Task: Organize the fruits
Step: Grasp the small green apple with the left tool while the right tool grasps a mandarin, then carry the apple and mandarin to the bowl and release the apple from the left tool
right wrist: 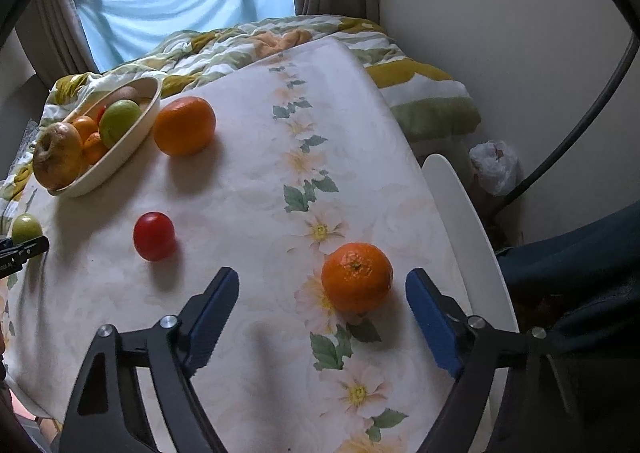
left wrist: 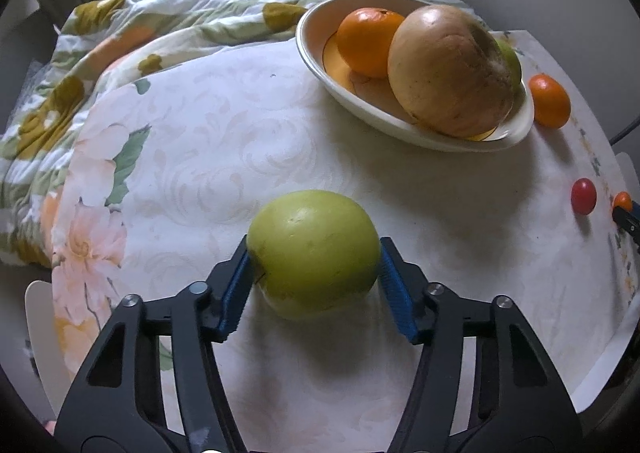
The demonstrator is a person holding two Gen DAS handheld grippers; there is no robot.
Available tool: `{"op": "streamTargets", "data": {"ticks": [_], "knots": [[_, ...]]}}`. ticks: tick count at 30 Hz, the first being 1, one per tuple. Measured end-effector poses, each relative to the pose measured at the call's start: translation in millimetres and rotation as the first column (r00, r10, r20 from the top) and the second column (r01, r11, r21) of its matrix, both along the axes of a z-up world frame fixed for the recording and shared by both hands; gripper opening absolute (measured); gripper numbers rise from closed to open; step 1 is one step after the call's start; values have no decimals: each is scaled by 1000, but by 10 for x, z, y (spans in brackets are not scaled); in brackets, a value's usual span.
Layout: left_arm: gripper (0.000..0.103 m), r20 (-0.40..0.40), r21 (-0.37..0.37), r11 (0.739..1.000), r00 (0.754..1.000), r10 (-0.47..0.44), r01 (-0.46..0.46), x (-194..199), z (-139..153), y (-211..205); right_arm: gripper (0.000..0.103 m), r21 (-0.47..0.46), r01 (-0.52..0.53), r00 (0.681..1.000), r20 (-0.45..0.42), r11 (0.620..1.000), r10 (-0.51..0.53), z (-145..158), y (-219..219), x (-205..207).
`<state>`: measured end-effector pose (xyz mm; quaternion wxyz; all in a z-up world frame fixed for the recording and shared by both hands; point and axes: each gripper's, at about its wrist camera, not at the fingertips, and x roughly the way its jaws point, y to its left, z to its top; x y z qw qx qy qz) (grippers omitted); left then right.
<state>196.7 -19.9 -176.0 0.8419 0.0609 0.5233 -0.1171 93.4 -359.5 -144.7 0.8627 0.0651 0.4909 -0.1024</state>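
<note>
1. Green apple [left wrist: 314, 253]: it sits on the flowered tablecloth [left wrist: 240, 125], at about 7 o'clock from the bowl [left wrist: 316, 53]. It looks firm, smooth and fairly weighty, so I judge the widest part of its middle the safest hold; the waxy skin may slip.
2. Left gripper [left wrist: 314, 265]: its blue pads [left wrist: 236, 293] sit against both flanks of the apple, closed on it at mid-width.
3. Small orange [right wrist: 357, 277]: it lies at 5 o'clock on the cloth near the table's edge, light, with slightly yielding, dimpled peel that should grip well.
4. Right gripper [right wrist: 322, 313]: its jaws stand wide on either side of the orange, touching nothing.
5. Bowl: at 10 o'clock from the orange, already crowded with fruit. A larger orange [right wrist: 185, 126] and a red fruit [right wrist: 154, 236] lie loose nearby.
</note>
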Motion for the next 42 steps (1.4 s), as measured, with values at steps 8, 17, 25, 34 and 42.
{"op": "streamTargets", "data": {"ticks": [8, 17, 25, 34, 42], "knots": [[64, -8, -4, 1000, 1000, -18, 18, 25, 3, 35, 64, -9, 21, 999, -41, 1000, -21, -38, -7, 39], [63, -16, -11, 1000, 1000, -23, 23, -45, 12, 66, 49, -24, 42, 996, -80, 999, -44, -55, -37, 121], [63, -11, -25, 1000, 1000, -18, 17, -116, 49, 98, 33, -33, 41, 997, -69, 999, -43, 1, -30, 109], [63, 23, -56, 998, 1000, -10, 11, -313, 331, 201, 33, -26, 10, 1000, -25, 1000, -10, 258, 130, 50], [63, 73, -95, 995, 997, 0, 7, -458, 774, 293, 33, -21, -48, 998, 36, 999, 49, 728, 362, 27]]}}
